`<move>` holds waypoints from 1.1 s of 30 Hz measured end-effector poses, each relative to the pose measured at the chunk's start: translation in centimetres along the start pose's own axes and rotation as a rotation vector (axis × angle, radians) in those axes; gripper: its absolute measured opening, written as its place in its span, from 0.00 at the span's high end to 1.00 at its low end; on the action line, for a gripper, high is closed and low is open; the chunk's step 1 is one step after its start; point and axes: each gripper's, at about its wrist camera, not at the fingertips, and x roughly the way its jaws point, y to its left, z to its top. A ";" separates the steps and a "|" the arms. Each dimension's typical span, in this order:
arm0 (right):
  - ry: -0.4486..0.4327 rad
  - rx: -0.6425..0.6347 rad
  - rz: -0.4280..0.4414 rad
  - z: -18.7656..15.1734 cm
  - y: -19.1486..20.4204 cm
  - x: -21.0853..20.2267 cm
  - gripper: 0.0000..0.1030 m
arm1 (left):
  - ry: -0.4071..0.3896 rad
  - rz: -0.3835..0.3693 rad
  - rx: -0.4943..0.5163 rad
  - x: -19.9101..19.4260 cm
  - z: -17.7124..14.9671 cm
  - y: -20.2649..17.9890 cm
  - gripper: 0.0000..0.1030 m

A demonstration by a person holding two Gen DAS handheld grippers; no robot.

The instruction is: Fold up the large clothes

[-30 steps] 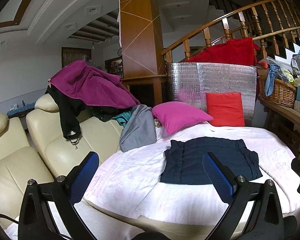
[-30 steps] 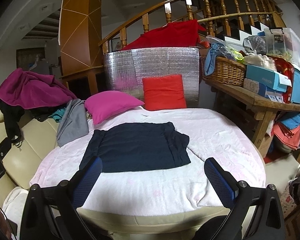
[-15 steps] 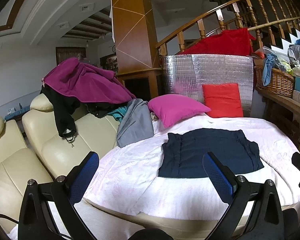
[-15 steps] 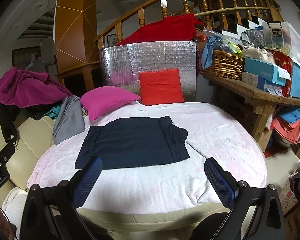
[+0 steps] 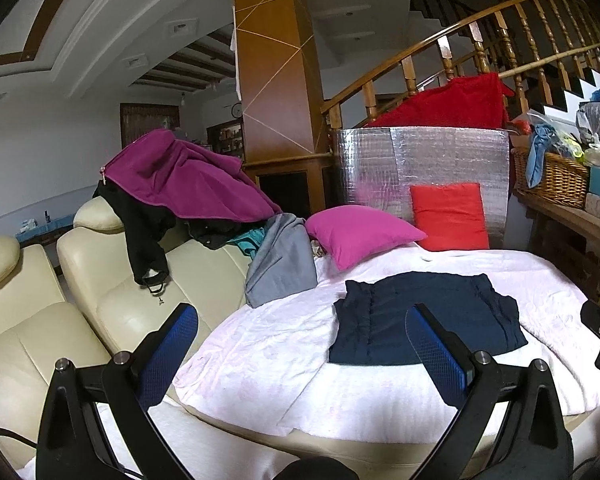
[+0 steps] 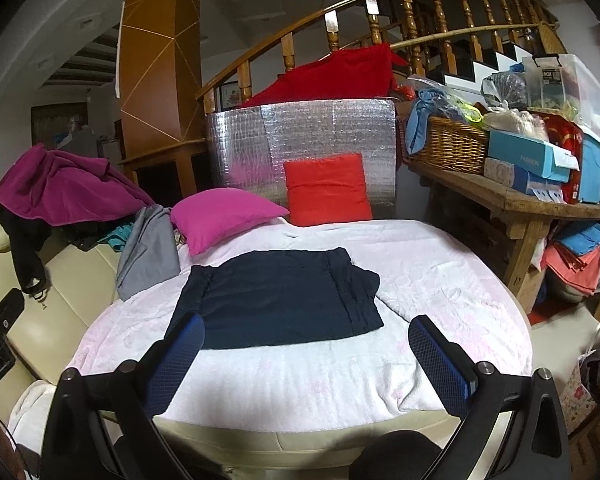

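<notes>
A dark navy garment (image 5: 424, 316) (image 6: 276, 300) lies folded into a flat rectangle on the round white-covered table (image 5: 268, 352) (image 6: 440, 276). My left gripper (image 5: 300, 344) hangs open near the table's front left edge, short of the garment, holding nothing. My right gripper (image 6: 304, 354) is open too, at the front edge just below the garment, empty. More clothes are heaped on the cream sofa: a magenta fleece (image 5: 184, 176) (image 6: 56, 184), a black garment (image 5: 140, 232) and a grey one (image 5: 280, 264) (image 6: 148, 248).
A pink cushion (image 6: 224, 216) and a red cushion (image 6: 326, 188) sit at the table's far side against a silver foil panel (image 6: 300, 136). A wooden bench (image 6: 512, 200) with a wicker basket (image 6: 448, 144) and boxes stands right. The cream sofa (image 5: 60, 320) lies left.
Both grippers have drifted slightly back and left; the view of the table has shifted a little. The navy garment has not moved and both grippers stay open.
</notes>
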 end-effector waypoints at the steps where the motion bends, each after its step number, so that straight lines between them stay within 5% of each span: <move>1: 0.000 -0.003 0.001 -0.1 0.3 0.0 0.00 | 0.001 0.001 -0.002 0.1 0.0 0.2 0.00; 33: 0.054 0.006 0.091 2.9 -1.8 7.0 0.00 | 0.100 0.050 0.013 5.0 2.3 -3.5 0.00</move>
